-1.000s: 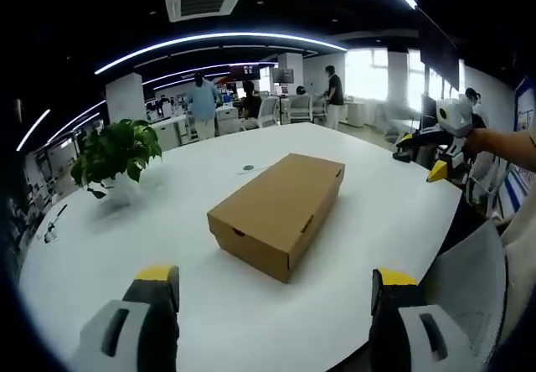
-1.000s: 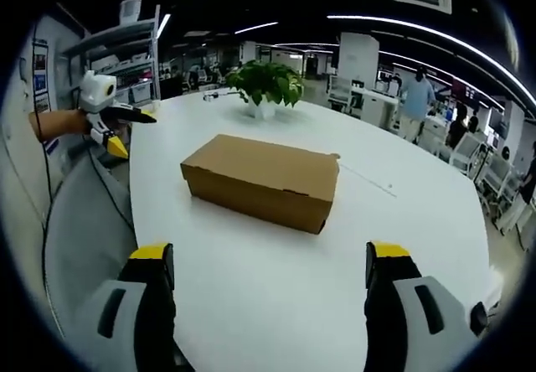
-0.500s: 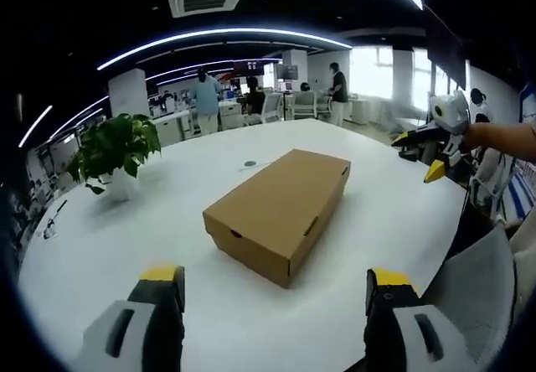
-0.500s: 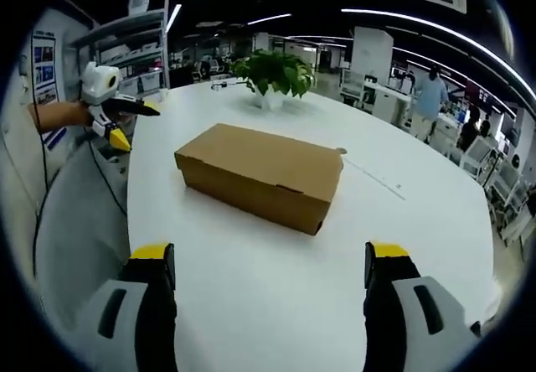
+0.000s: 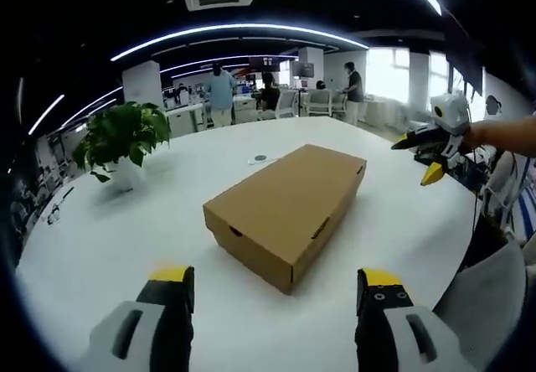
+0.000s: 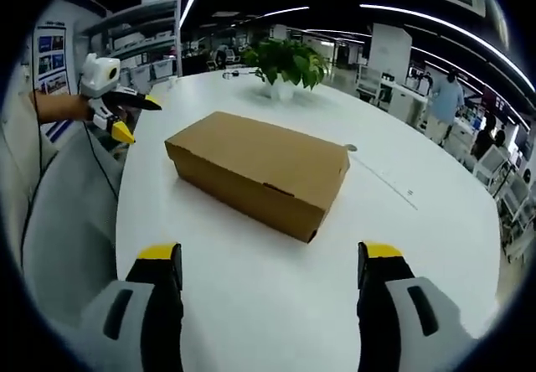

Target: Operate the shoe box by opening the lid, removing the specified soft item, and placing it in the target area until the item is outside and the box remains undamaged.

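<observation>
The left gripper (image 5: 272, 284), grey-bodied with yellow-tipped black jaws, holds its two jaws spread wide apart, nothing between them. The right gripper (image 6: 272, 257), of the same build, also has its jaws parted wide and empty. From the left gripper's camera, the right gripper (image 5: 427, 156) appears far off to the right, its yellow tips apart, held by a bare forearm (image 5: 502, 134). From the right gripper's camera, the left gripper (image 6: 134, 116) appears far to the left, tips apart, on another bare forearm (image 6: 59, 106).
</observation>
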### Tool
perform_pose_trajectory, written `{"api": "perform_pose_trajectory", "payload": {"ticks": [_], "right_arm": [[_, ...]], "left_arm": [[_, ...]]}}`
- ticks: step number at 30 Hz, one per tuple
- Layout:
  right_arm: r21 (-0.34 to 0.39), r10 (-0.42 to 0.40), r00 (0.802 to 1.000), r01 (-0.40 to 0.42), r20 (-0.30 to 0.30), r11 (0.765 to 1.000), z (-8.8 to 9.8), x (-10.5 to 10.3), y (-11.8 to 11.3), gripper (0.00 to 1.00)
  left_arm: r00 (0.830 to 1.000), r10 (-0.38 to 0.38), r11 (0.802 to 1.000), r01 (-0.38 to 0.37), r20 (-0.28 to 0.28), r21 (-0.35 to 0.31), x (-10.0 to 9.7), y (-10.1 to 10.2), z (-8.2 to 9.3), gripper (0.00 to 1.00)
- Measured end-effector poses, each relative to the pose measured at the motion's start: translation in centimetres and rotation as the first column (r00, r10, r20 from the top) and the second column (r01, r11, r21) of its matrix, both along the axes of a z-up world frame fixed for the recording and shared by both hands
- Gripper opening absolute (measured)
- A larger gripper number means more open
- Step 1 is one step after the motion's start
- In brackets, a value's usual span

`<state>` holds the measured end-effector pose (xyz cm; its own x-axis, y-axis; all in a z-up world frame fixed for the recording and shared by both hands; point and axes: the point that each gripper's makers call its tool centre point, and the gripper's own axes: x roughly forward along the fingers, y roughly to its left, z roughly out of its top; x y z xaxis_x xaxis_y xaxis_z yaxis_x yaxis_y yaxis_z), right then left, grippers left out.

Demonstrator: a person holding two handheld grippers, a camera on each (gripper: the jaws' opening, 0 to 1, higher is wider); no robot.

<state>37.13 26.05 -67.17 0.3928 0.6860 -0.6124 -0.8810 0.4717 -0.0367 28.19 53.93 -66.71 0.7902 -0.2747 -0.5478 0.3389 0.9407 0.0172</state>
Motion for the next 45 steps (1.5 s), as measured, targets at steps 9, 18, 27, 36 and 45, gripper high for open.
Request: {"api": "perform_pose_trajectory", "payload": {"ticks": [9,18,27,36,45], "right_arm": [[0.005,0.023,1.0,-0.023,-0.007,1.0,-0.8,2.1,1.1,0.74],[-0.004,0.061,0.998,-0.061,-0.003,0.998,-1.5,3.8,1.6,0.67],[-0.025,0.074,0.997,-0.074,0.015,0.997,-2.0,5.7,2.1,0.58],[-0.042,0.071,0.997,-0.071,0.003,0.997,-3.8,7.1,3.2,0.51],[-0.047,0.083,0.997,-0.083,-0.001,0.995,-4.5,7.5,4.3,0.4]], "left_arm": [[0.999,0.029,0.999,-0.029,-0.031,-0.014,1.1,-1.3,-1.8,0.75],[0.997,0.071,0.997,-0.071,-0.037,-0.006,2.2,-1.8,-3.2,0.72],[0.994,0.104,0.994,-0.105,-0.038,-0.015,3.4,-2.7,-3.9,0.67],[0.99,0.135,0.991,-0.136,-0.044,-0.01,4.4,-3.1,-4.7,0.63],[0.986,0.163,0.987,-0.163,-0.043,-0.002,5.1,-2.6,-5.0,0.54]]}}
